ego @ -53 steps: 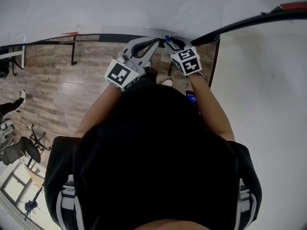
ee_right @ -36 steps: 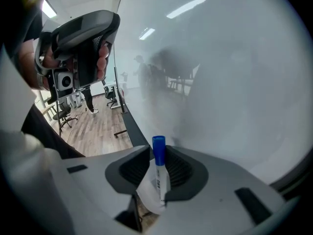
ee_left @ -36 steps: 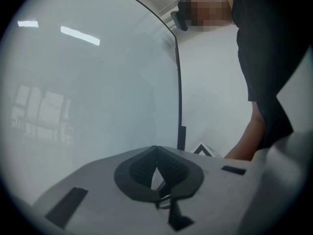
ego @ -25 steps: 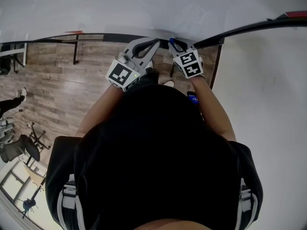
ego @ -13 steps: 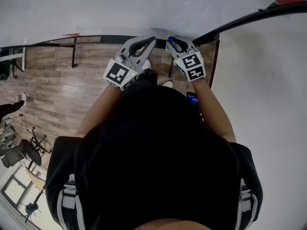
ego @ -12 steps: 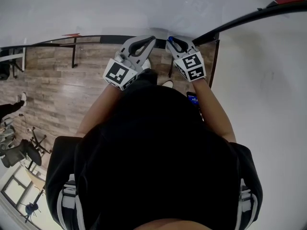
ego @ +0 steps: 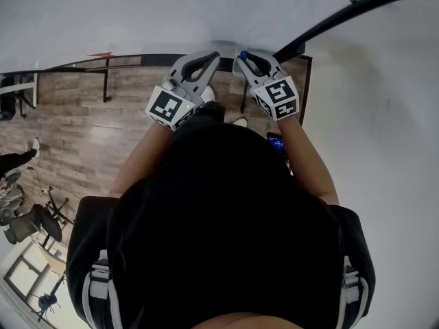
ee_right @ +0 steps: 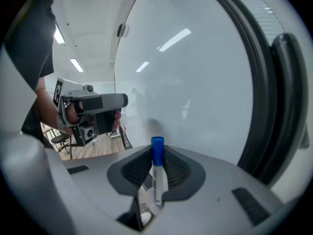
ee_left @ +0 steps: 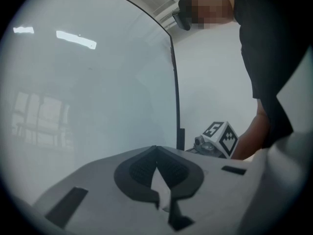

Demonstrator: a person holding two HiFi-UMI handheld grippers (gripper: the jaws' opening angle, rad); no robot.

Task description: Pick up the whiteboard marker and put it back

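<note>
A whiteboard marker [ee_right: 157, 179] with a blue cap [ego: 243, 54] stands clamped between the pads of my right gripper [ee_right: 155, 150], cap pointing at the whiteboard [ego: 137, 12]. In the head view the right gripper [ego: 251, 60] is held just above the black marker ledge [ego: 123, 60], close to the board. My left gripper [ego: 199, 64] hovers beside it on the left, level, its jaws [ee_left: 156, 149] closed tip to tip with nothing between them. The right gripper view shows the left gripper [ee_right: 93, 104] in a hand at its left.
The whiteboard's dark frame [ee_right: 288, 82] runs along the right. Below lies a wooden floor [ego: 82, 136] with board legs [ego: 104, 84] and an office chair [ego: 27, 218] at the lower left. A white wall [ego: 384, 149] fills the right side.
My right gripper has risen from the ledge with the marker in it and tipped more level. The left gripper has kept still.
</note>
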